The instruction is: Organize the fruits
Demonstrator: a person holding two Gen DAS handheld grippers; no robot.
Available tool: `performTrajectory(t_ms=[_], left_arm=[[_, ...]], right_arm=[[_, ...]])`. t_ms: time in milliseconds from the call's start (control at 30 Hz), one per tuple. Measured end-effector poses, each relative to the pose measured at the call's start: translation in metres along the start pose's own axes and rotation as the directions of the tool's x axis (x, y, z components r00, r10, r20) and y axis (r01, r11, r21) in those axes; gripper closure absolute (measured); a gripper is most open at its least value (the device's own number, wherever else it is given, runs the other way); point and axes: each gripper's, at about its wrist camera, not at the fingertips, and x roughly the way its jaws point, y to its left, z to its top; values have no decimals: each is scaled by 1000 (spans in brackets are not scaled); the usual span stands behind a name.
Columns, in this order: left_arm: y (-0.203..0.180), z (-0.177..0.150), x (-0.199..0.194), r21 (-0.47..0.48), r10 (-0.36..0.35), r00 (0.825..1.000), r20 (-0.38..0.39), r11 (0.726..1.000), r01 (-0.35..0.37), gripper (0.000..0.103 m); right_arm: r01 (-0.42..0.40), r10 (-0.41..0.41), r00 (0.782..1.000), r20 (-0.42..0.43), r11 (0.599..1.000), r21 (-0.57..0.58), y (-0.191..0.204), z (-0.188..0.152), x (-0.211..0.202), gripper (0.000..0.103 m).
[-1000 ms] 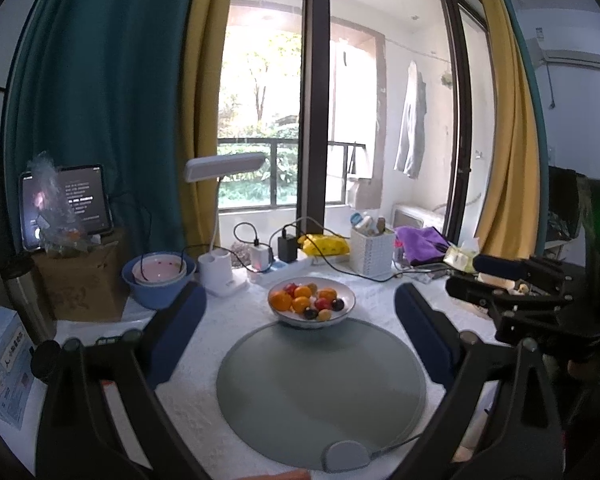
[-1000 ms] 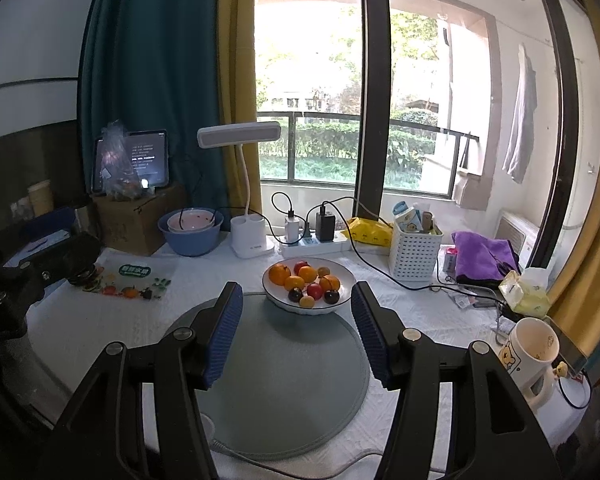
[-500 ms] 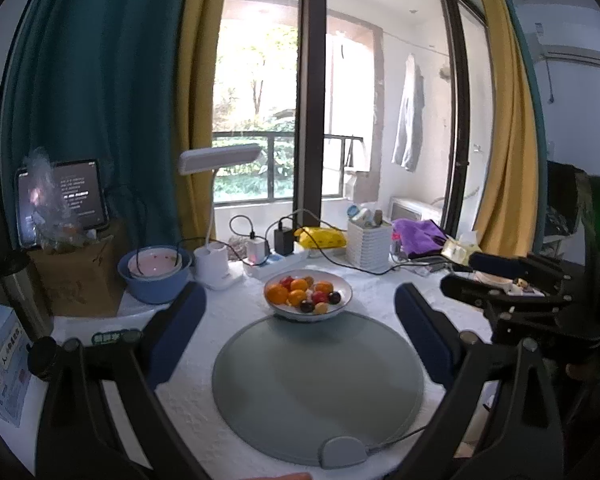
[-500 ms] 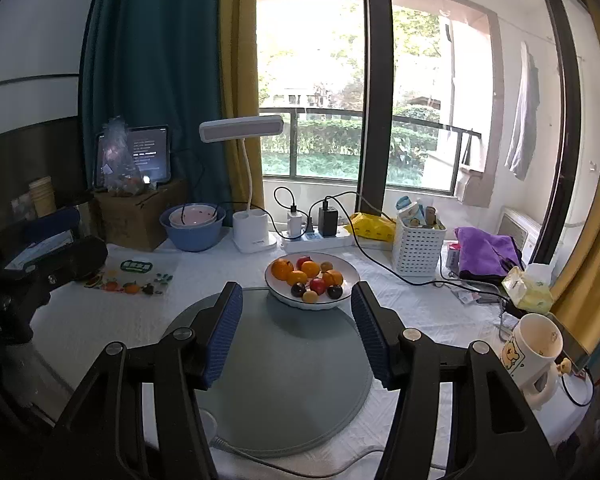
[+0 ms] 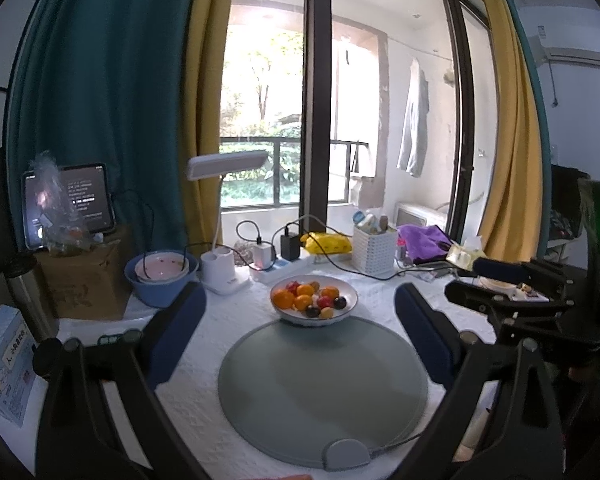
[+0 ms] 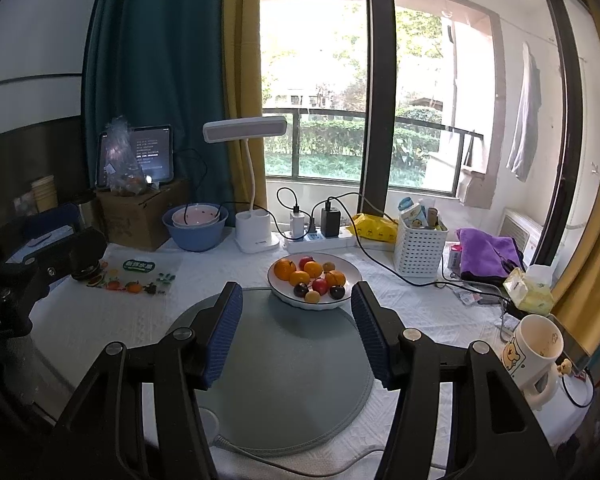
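Left wrist view: left claw (image 5: 296, 332) spread wide, nothing between its blue pads, held above the near part of the bench (image 5: 236, 320) with its white textured cloth. Round grey-green mat (image 5: 320, 392) lies below it. Shallow white ceramic bowl (image 5: 350, 307) sits at the mat's far edge, holding the fruits (image 5: 306, 300): several oranges, a red one, two dark plums, a small yellow one, all heaped together. Second gripper visible at right, off beyond the mat's right side.

Right wrist view: right claw (image 6: 296, 316) also spread, empty, pointed at the same bowl (image 6: 314, 304), short of its near rim. Fruits (image 6: 310, 278) all inside the bowl; none seen loose on the bench (image 6: 140, 312) or mat (image 6: 288, 368). Flat clear sheet printed with small fruit pictures (image 6: 140, 278) lies left of the bowl; blue plastic basin with a pink bowl nested in it (image 6: 196, 224) stands behind that.

Judgement: scene fits either fruit waiting to be sorted out of the bowl, or fruit already gathered into it. Both claws hang free near the bowl, so no step can be fixed. Any pick would call for a gentle pinch on round, roll-prone pieces packed tight together.
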Motion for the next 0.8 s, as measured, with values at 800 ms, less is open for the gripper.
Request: performTrajectory(t_ms=[800], left_arm=[[-5, -2, -3, 9, -8, 1000, 1, 1000, 8, 7]], right_arm=[[3, -3, 1000, 3, 1000, 5, -1, 0, -3, 43]])
